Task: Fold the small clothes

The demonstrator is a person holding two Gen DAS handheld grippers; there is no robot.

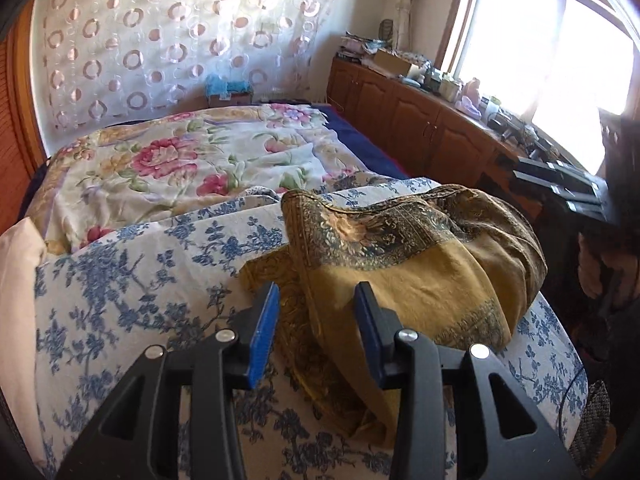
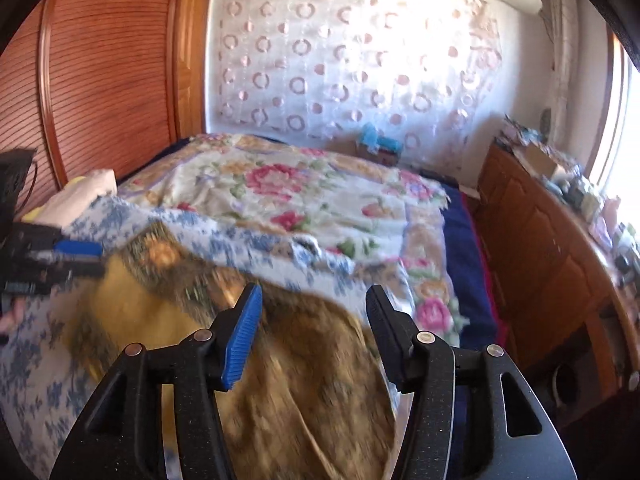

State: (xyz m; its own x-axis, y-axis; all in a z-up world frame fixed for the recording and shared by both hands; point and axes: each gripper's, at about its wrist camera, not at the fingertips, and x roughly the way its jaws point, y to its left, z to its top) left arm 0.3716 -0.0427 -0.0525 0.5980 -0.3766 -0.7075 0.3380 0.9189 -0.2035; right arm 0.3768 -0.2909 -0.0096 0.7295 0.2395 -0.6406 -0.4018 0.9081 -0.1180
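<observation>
From the left wrist, the left gripper (image 1: 316, 300) stands part open above the mustard, brown-bordered scarf (image 1: 416, 264), bunched on the blue-flowered sheet (image 1: 132, 280), gripping nothing. From the right wrist, the right gripper (image 2: 314, 308) gapes wide over the blurred scarf (image 2: 304, 380), holding nothing.

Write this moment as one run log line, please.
stage: fold not done | scarf: bunched on bed sheet | left gripper: open, over scarf | right gripper: open, empty
</observation>
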